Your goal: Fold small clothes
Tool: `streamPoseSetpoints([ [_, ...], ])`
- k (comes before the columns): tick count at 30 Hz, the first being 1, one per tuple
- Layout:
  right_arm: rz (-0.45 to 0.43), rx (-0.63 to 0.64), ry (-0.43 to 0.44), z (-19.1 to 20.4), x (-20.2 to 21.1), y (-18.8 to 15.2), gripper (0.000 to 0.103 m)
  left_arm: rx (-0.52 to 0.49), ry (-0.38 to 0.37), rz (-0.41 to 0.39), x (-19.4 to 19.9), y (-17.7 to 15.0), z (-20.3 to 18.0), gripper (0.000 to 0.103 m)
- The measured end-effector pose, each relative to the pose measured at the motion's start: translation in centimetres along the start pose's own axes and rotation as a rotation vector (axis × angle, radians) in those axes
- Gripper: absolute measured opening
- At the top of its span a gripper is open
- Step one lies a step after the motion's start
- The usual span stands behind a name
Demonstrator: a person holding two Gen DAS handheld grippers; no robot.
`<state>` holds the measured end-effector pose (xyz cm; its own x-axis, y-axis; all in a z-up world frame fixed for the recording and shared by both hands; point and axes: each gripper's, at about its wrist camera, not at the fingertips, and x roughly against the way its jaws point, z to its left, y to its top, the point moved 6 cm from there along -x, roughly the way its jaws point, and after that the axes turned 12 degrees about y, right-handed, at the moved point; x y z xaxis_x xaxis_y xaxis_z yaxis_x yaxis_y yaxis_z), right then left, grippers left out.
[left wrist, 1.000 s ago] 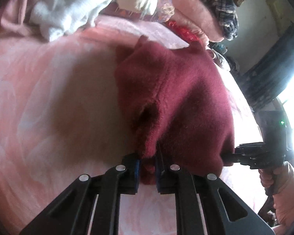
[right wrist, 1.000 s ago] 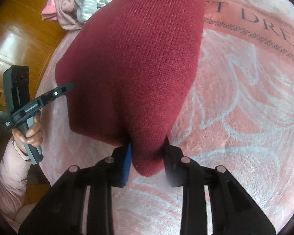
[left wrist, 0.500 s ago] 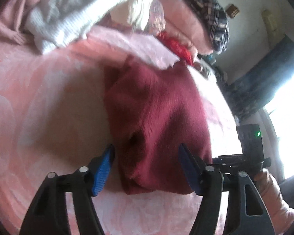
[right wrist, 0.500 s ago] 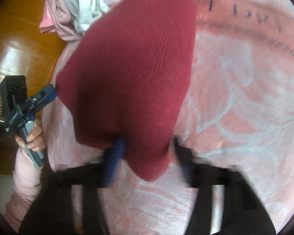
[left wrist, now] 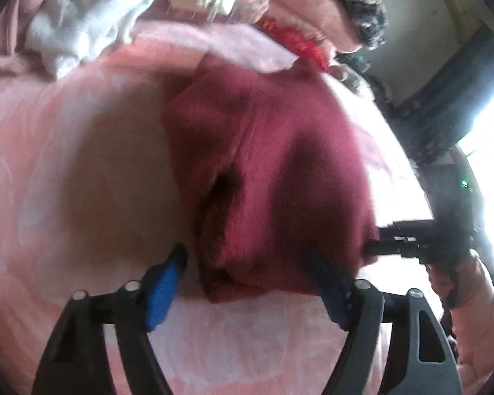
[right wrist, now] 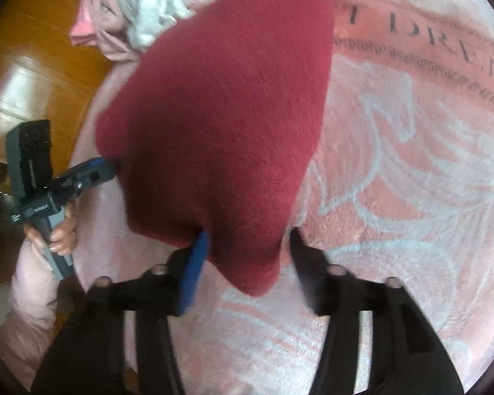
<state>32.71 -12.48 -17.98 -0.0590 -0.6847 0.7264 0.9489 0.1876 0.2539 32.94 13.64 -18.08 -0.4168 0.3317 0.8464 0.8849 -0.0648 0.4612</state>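
Left wrist view showed the maroon knit garment (left wrist: 280, 177) lying folded on the pink patterned blanket (left wrist: 66, 164), its near edge between my left gripper's (left wrist: 247, 283) spread fingers; that gripper was released, grasping nothing. Right wrist view showed the garment's corner (right wrist: 247, 263) lying between my right gripper's (right wrist: 247, 260) parted fingers, likewise released, blue pad (right wrist: 194, 270) beside the cloth. Beyond the garment lay a heap of white and pink clothes (left wrist: 82, 23). Lettering (right wrist: 428, 42) ran across the blanket.
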Motion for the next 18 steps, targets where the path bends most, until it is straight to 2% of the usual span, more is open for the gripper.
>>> streamPoseSetpoints([
  [2,-0.042,-0.006,-0.019,-0.2,1.5,1.4,0.066,0.016,0.021,-0.052,1.4,1.8,0.7,0.081],
  [5,-0.074,-0.025,-0.029,-0.7,2.4,3.4,0.067,0.075,0.055,-0.108,2.0,6.5,1.7,0.085],
  [9,-0.080,-0.038,-0.073,-1.6,1.8,6.3,0.067,0.077,0.102,-0.094,-0.7,11.3,0.7,0.085],
  [13,-0.085,-0.039,-0.059,-1.7,0.7,8.1,0.067,-0.002,0.095,-0.030,-3.9,12.4,-1.5,0.084],
  [15,-0.092,-0.038,-0.053,-1.8,0.2,8.9,0.067,-0.052,0.114,-0.009,-5.4,12.5,-2.6,0.072],
  [17,-0.096,-0.039,-0.050,-1.9,0.0,9.3,0.067,-0.042,0.126,-0.004,-6.2,12.6,-2.7,0.041],
  [18,-0.099,-0.035,-0.050,-1.9,0.0,9.3,0.067,-0.001,0.115,-0.005,-6.3,12.7,-2.4,0.030],
])
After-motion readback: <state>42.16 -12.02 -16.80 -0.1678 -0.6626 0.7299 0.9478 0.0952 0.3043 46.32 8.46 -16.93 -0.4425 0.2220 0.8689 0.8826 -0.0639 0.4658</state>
